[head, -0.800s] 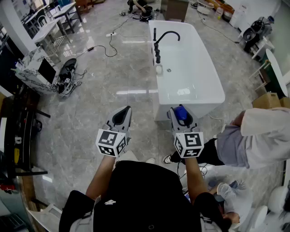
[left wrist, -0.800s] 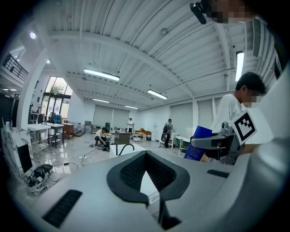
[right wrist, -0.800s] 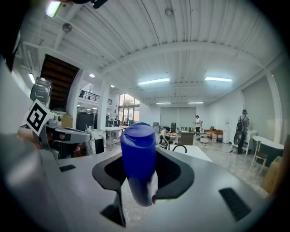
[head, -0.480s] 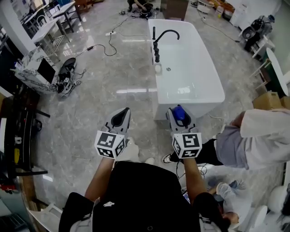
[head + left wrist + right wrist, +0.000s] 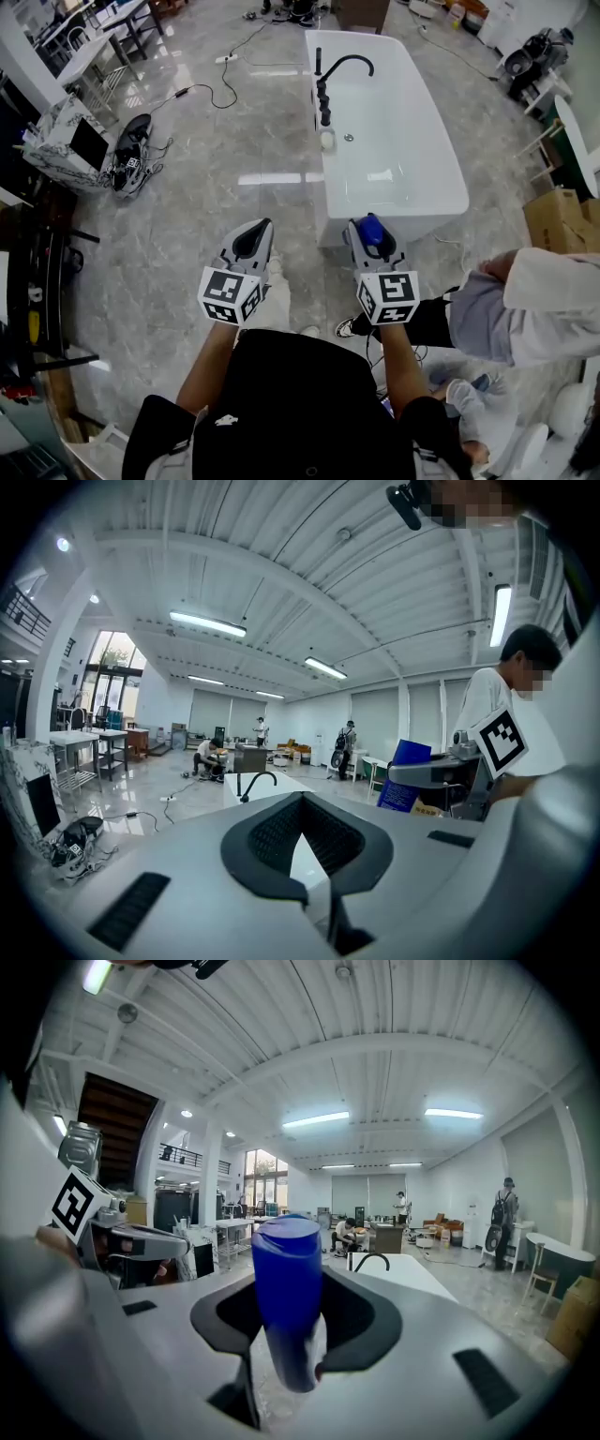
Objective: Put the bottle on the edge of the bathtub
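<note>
My right gripper [image 5: 371,232] is shut on a blue bottle [image 5: 373,229], which stands upright between the dark pads [image 5: 366,1321]. In the right gripper view the bottle [image 5: 286,1297] fills the middle. The gripper is held over the floor just short of the near end of the white bathtub [image 5: 398,210]. My left gripper [image 5: 253,239] hovers beside it at the same height, shut and with nothing in it; its hollow jaws [image 5: 302,803] frame only the floor and the far tub. A black faucet [image 5: 328,86] rises at the tub's left rim.
A person in a white top [image 5: 548,300] crouches at the right, close to my right arm. Cables [image 5: 220,89] trail over the marble floor left of the tub. A marble-patterned stand [image 5: 66,141] and a dark shelf [image 5: 33,281] are at the left; a cardboard box [image 5: 553,217] is at the right.
The view has crept forward a little, so the tub sits slightly closer to both grippers. The bottle stays in the right gripper. The crouching person has shifted slightly lower in the view.
</note>
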A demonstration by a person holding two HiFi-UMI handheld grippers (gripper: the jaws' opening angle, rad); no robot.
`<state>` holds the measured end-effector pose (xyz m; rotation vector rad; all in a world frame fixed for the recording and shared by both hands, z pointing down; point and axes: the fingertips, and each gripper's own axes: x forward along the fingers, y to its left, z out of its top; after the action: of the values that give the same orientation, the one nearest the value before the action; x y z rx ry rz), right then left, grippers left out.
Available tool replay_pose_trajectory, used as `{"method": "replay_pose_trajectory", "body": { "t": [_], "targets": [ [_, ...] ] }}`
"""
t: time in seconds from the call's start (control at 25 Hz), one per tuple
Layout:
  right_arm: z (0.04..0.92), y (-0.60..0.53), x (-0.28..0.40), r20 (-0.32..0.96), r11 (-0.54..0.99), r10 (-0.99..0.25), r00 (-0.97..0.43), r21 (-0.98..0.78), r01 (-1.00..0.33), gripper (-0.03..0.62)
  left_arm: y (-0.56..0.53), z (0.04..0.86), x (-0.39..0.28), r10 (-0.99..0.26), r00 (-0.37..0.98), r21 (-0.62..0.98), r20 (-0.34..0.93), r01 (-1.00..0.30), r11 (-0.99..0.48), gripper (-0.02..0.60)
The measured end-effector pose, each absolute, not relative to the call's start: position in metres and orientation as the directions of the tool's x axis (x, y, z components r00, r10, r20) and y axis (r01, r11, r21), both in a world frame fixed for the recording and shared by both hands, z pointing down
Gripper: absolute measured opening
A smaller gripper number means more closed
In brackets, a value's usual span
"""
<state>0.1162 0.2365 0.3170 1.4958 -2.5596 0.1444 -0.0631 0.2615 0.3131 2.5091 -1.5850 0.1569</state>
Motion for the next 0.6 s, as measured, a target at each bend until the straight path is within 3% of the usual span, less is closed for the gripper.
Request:
{"method": "replay_pose_trajectory", "body": {
  "t": [0.6],
  "targets": [
    [0.329,0.087,0.059,0.242,0.474,-0.854,-0.46,-0.002,-0.881,0.161,0.102,0.322,-0.113,-0.857,0.473,0.112,0.204,-0.881,-0.46,0.011]
  ]
}}
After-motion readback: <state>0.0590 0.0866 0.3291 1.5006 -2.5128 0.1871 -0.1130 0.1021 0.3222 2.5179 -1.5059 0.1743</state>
